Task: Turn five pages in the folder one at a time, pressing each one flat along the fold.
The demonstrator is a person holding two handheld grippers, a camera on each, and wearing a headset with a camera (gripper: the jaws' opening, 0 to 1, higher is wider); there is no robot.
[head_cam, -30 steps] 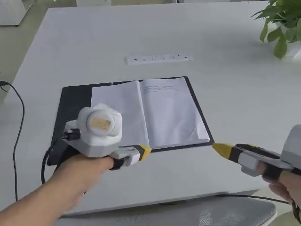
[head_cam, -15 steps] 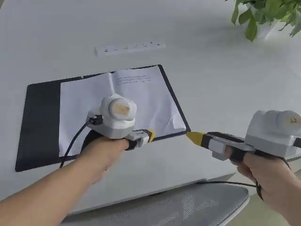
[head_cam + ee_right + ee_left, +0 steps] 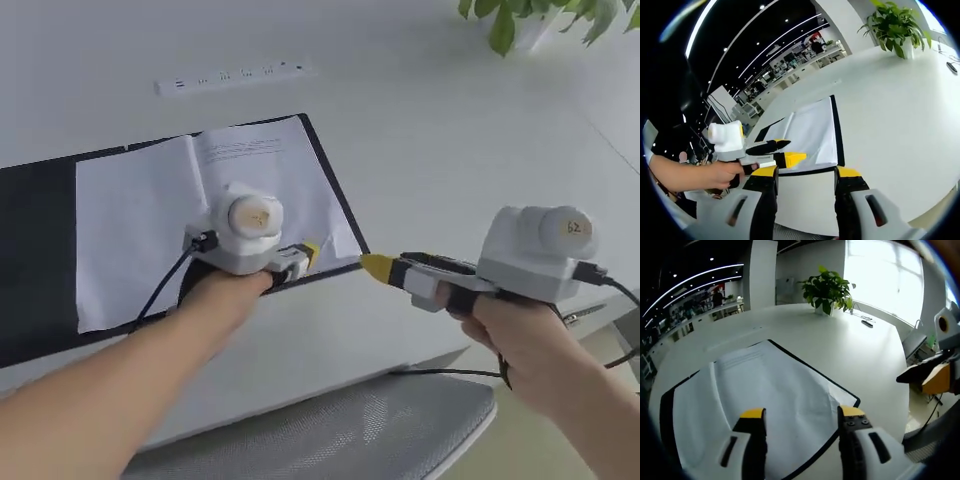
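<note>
Yellow-tipped fingers on both grippers stood apart, empty. The left gripper, the nearer, hovered over the near edge of the open black folder with white pages on the white table. The right gripper hung just off its near-right corner.

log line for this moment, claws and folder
folder open on table | left claw open, over right page near edge | right claw open, beside folder corner | no page gripped

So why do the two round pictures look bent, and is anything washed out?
Left gripper view: fisheye distortion bows the open black folder with white pages; the bright window is blown out. Right gripper view: the white table curves, background dim. Head view: straight, evenly lit.
</note>
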